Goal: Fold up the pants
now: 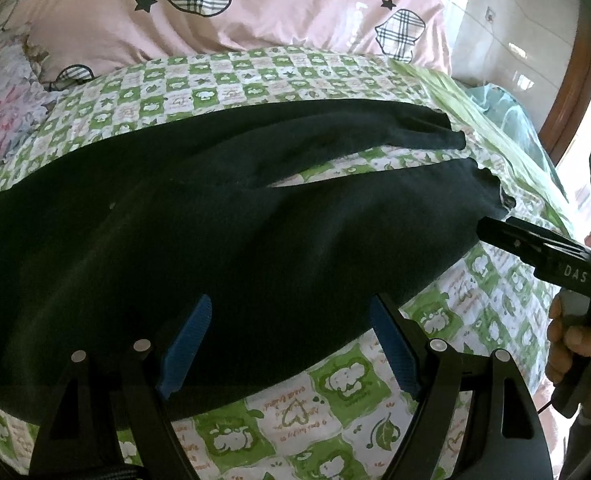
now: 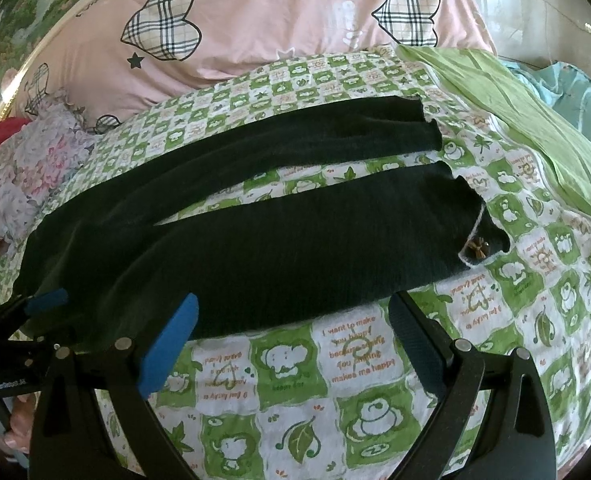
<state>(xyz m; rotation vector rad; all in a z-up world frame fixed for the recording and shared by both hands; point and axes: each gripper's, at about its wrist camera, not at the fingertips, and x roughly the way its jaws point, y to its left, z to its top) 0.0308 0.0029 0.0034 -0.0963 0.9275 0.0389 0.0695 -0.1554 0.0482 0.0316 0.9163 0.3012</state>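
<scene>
Black pants (image 1: 199,216) lie spread flat on the green-and-white checked bedsheet (image 1: 335,392), waist to the left, two legs running right with a gap between them. My left gripper (image 1: 291,344) is open, its blue pads over the near edge of the pants' upper part, holding nothing. My right gripper (image 2: 295,340) is open above the near edge of the near leg (image 2: 295,248), holding nothing; it also shows in the left wrist view (image 1: 491,228), its tip close to the near leg's cuff. The cuff (image 2: 475,240) has a small brown ornament.
A pink quilt with plaid hearts (image 2: 275,12) lies behind the pants. A floral pillow (image 2: 27,168) is at the left. A plain green cloth (image 2: 535,120) and a teal cloth (image 2: 575,88) lie at the right. The left gripper shows at the left in the right wrist view (image 2: 43,300).
</scene>
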